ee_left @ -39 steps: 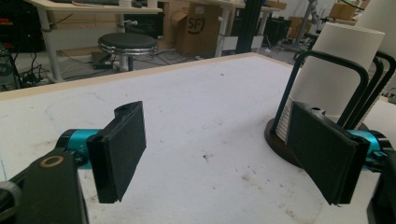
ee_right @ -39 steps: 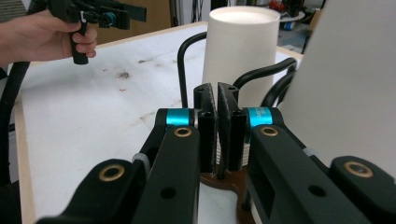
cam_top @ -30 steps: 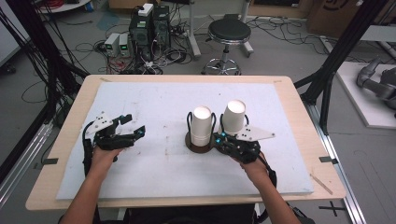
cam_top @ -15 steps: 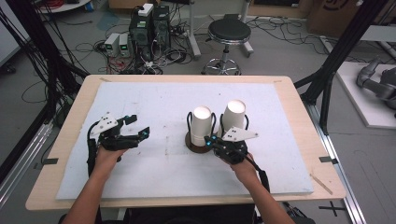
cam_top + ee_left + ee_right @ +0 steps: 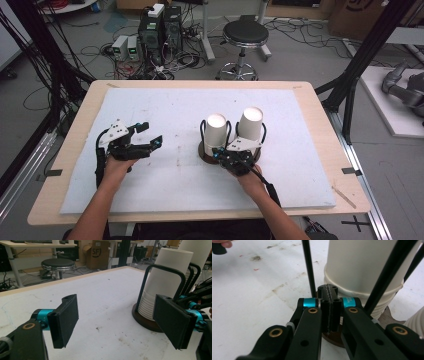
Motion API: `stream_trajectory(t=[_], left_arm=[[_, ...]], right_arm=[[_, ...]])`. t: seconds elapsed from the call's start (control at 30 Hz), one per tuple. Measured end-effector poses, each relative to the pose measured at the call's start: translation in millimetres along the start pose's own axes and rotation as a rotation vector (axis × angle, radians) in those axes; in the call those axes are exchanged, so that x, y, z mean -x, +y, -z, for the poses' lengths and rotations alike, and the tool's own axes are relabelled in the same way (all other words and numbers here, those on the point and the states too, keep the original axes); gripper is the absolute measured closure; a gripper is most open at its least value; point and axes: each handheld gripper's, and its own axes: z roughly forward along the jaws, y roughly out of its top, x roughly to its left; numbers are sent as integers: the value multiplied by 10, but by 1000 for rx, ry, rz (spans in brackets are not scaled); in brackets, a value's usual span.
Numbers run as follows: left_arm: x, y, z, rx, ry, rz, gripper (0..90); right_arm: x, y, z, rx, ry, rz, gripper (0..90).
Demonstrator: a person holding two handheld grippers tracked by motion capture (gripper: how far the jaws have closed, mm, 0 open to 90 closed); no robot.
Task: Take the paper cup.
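High view: the left cup stack (image 5: pixel 216 134) stands in its wire holder (image 5: pixel 202 131) mid-tabletop (image 5: pixel 150 100). Right tongs (image 5: pixel 218 151), closed and empty, sit at its base, at 6 o'clock. Left tongs (image 5: pixel 150 135), open and empty, lie well apart at 9 o'clock.

A white foam sheet (image 5: pixel 300 125) covers most of a pale wooden table (image 5: pixel 325 107) across the middle of the high view, its surface marked with small brown stains. Beyond the table's far edge, at the upper middle of the frame, a round black stool (image 5: pixel 245 35) stands on the grey floor, and to its left sit dark computer towers (image 5: pixel 162 25) amid a tangle of cables (image 5: pixel 95 50). A black frame post (image 5: pixel 370 50) slants down the upper right, a cardboard box (image 5: pixel 98 253) sits at the upper middle of the left gripper view, and grey machinery (image 5: pixel 405 92) lies on a white platform at the right edge.
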Motion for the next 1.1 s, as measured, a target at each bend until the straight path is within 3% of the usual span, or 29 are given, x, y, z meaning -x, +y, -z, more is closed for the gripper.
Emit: stream_trajectory(t=[0.3, 0.43, 0.57, 0.67, 0.9, 1.1], left_arm=[[-6, 118, -94, 22, -51, 1, 209], [20, 223, -166, 45, -73, -27, 209], [56, 300, -268, 55, -120, -56, 218], [108, 379, -386, 30, -167, -57, 218], [211, 504, -564, -7, -206, -23, 215], [313, 617, -719, -9, -244, -37, 208]], right_arm=[[-47, -17, -44, -14, -40, -4, 900], [-66, -24, -59, -13, -46, -12, 900], [-62, -17, -41, -9, -48, -27, 900], [-62, -17, -44, -5, -47, -39, 900], [-52, -18, -44, -7, -42, -51, 900], [-43, -17, -44, -5, -33, -66, 900]])
